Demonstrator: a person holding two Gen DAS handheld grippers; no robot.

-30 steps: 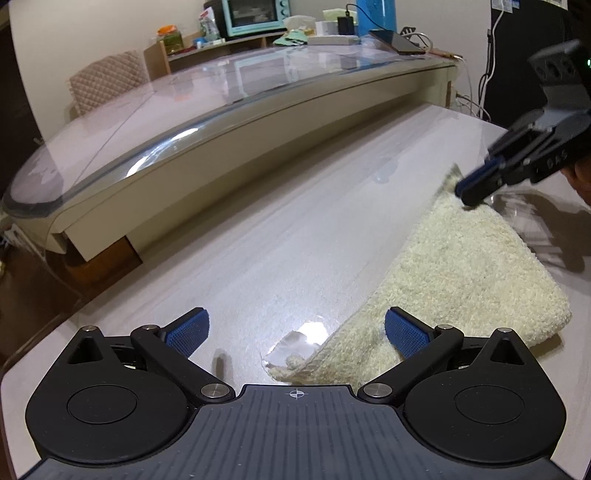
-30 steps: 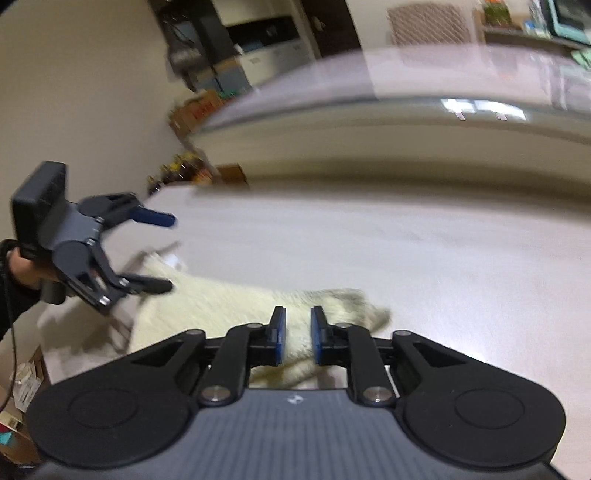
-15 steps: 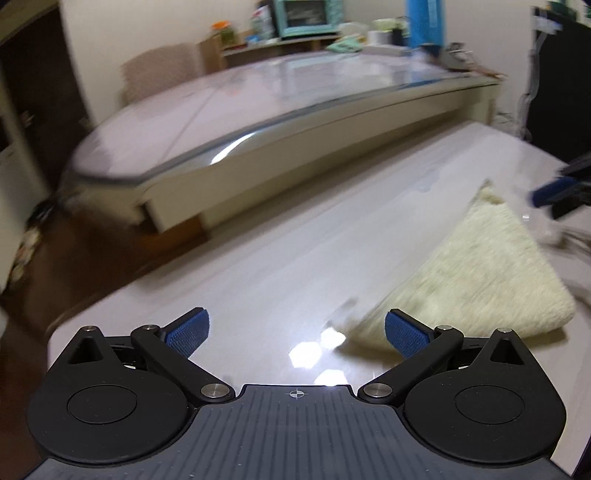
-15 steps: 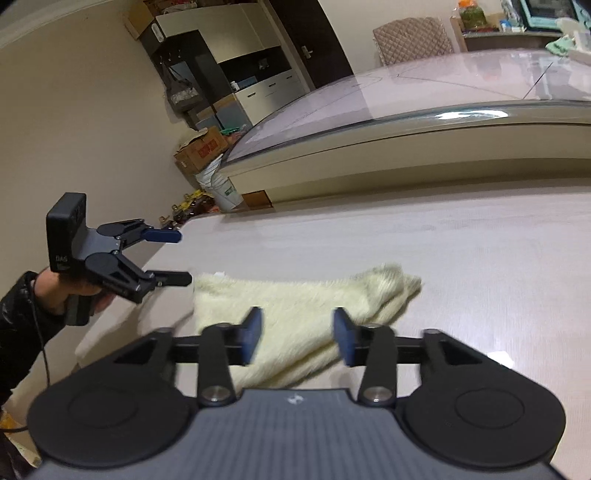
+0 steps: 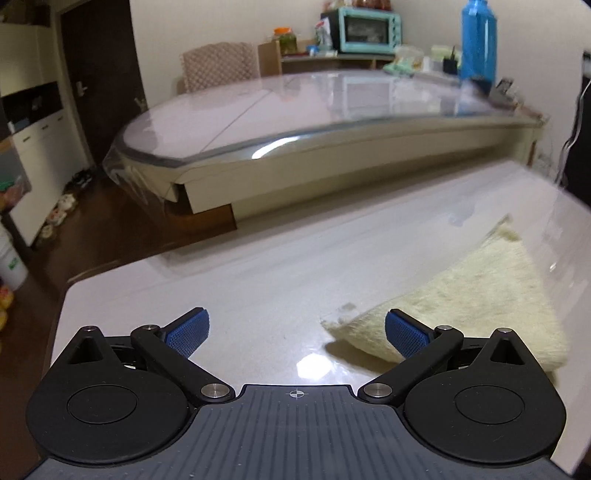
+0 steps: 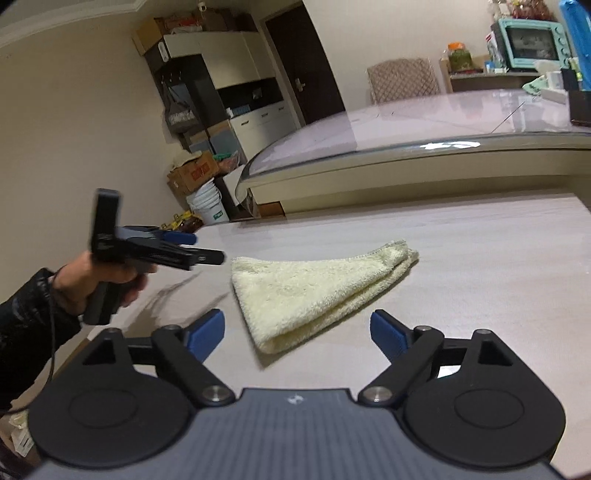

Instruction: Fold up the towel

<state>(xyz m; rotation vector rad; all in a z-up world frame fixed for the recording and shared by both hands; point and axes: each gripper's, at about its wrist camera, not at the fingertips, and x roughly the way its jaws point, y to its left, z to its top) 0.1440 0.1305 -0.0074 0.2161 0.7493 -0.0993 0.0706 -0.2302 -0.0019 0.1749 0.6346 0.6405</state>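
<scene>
With both grippers off the cloth, I see the towel [image 6: 317,291] lying folded on the pale tabletop [image 6: 480,258], cream and fluffy, roughly wedge-shaped in the right wrist cam: broad rounded fold toward me, narrowing to a bunched corner further away on the right. Two layers show along its right edge.

Right gripper [image 6: 297,332]: jaws have just been opening and now stand wide apart, blue pads either side of the towel's near end w/ nothing between them. Pads don't touch the cloth; the towel sits just beyond the fingertips, flat on the table.

Left gripper [image 6: 201,247]: seen from the right cam it's just left of the towel, above the table, held by a hand [image 6: 99,284] in a dark sleeve [image 6: 26,325], slightly blurred. Its fingers point toward the towel's left corner but are apart from it. From its own cam, left gripper [image 5: 297,334] is spread wide, nothing clamped; the right-side pad overlaps the towel [image 5: 476,295] in the view, but I can't tell whether it touches. Towel sits to the right of that view, one corner pointing away across the table.

Bkgd: a second, longer table [image 5: 295,107] w/ a glossy top, a teal toaster oven [image 5: 365,26] on a shelf behind it, a blue bottle [image 5: 478,40] at right, and a white bucket [image 6: 208,206] on the floor.
</scene>
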